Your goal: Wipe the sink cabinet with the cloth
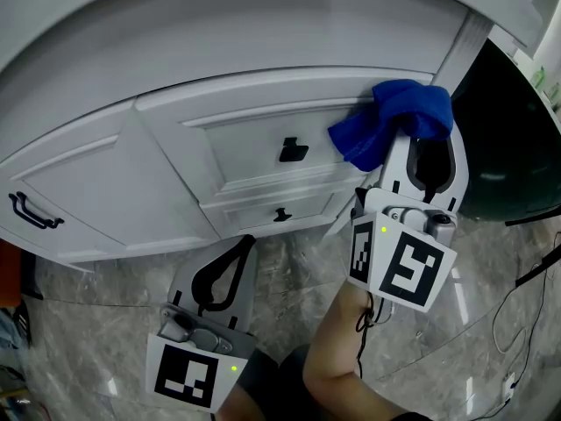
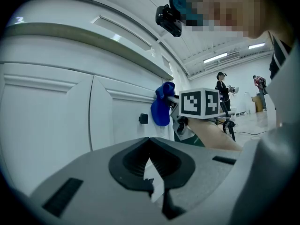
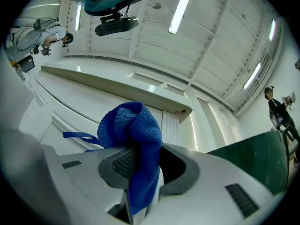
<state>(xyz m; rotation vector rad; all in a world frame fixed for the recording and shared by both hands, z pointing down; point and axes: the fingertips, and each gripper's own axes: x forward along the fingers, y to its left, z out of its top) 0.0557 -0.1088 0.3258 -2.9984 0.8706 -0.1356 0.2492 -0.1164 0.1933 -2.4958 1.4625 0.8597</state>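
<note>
A blue cloth [image 1: 393,123] is bunched against the upper right corner of the white sink cabinet [image 1: 158,147], on the drawer front. My right gripper [image 1: 419,139] is shut on the cloth [image 3: 136,146], which hangs down between its jaws. My left gripper [image 1: 230,254] is lower, below the drawers and apart from the cabinet, with its jaws shut and nothing between them [image 2: 151,172]. In the left gripper view the cloth [image 2: 161,108] and the right gripper's marker cube [image 2: 200,103] show to the right against the cabinet front.
Black handles sit on the drawers [image 1: 292,151] and the left door [image 1: 33,211]. A dark green bin [image 1: 508,139] stands right of the cabinet. Marbled floor [image 1: 96,323] lies below, with cables [image 1: 513,323] at right. People [image 2: 221,86] stand far off.
</note>
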